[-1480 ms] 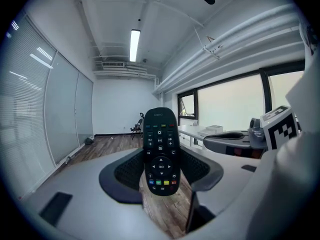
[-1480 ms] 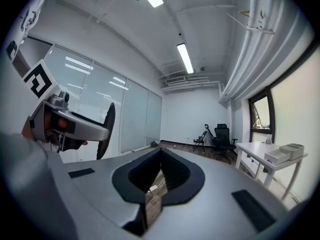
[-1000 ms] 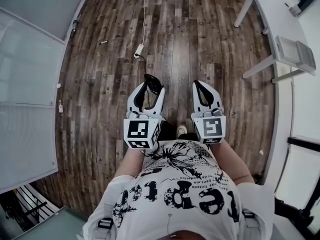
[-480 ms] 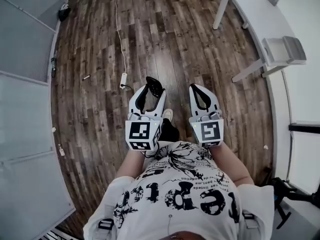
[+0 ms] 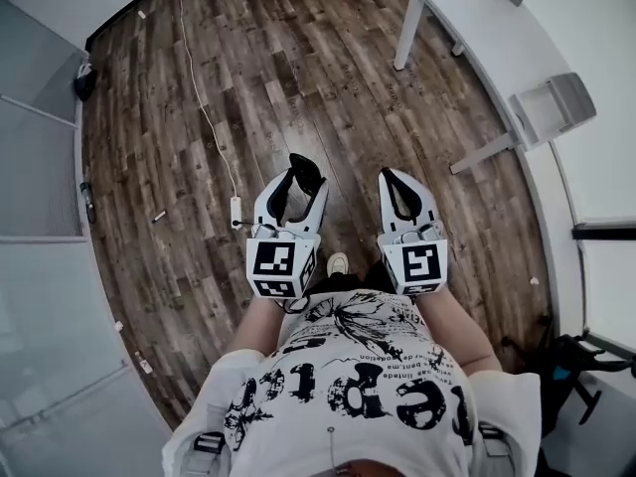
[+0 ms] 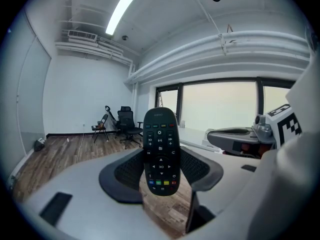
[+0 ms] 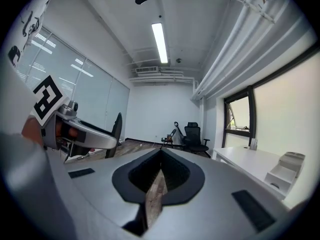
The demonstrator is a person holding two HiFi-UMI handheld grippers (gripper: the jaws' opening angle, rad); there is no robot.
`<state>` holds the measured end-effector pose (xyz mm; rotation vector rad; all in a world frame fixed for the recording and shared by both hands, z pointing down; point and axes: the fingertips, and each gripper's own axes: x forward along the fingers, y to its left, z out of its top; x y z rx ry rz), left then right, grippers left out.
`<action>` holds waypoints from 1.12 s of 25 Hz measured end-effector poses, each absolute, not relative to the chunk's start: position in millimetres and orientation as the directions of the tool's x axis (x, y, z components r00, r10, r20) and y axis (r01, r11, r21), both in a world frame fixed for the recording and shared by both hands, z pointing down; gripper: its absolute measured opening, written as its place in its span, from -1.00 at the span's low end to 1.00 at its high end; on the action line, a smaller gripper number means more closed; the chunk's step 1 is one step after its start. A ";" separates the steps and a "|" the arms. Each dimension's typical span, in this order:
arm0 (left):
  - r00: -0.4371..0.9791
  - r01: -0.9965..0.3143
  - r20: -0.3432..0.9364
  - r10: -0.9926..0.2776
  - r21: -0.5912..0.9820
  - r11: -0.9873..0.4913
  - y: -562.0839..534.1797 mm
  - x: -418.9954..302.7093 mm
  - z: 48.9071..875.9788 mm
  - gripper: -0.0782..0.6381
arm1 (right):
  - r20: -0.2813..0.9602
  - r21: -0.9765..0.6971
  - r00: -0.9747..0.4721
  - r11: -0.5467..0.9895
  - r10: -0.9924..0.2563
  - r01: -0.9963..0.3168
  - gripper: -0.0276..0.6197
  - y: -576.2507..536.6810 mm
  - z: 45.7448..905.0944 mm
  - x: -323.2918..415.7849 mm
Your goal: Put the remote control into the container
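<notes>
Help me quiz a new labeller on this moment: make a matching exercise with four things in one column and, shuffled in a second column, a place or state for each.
Things
1. remote control
2. right claw
3. container
4. power strip

Place or state
A. lying on the wooden floor
B. shut, with nothing in it
C. clamped in the left claw
D. standing on the white table

Pairs: 1-C, 2-B, 3-D, 4-A

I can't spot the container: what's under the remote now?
Bare wood floor shows under the remote, held in the left gripper. No container shows below it. The patch straight beneath is covered by the gripper.
</notes>
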<state>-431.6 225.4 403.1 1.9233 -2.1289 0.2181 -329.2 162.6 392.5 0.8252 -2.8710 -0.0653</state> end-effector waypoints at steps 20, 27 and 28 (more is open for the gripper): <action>0.253 -0.966 0.304 -0.919 0.033 -0.255 -82.2 -327.6 402.3 -0.13 | 0.117 0.061 -0.650 0.659 -0.751 -0.750 -0.91 -114.1 393.7 -231.8; 0.425 -0.899 0.318 -0.847 0.036 -0.437 -153.3 -250.7 402.8 -0.13 | 0.113 0.034 -0.490 0.496 -0.864 -0.868 -0.91 -168.6 392.8 -147.2; 0.451 -0.885 0.318 -0.834 0.036 -0.464 -161.7 -239.5 403.2 -0.13 | 0.114 0.033 -0.465 0.471 -0.878 -0.881 -0.91 -173.7 394.3 -136.1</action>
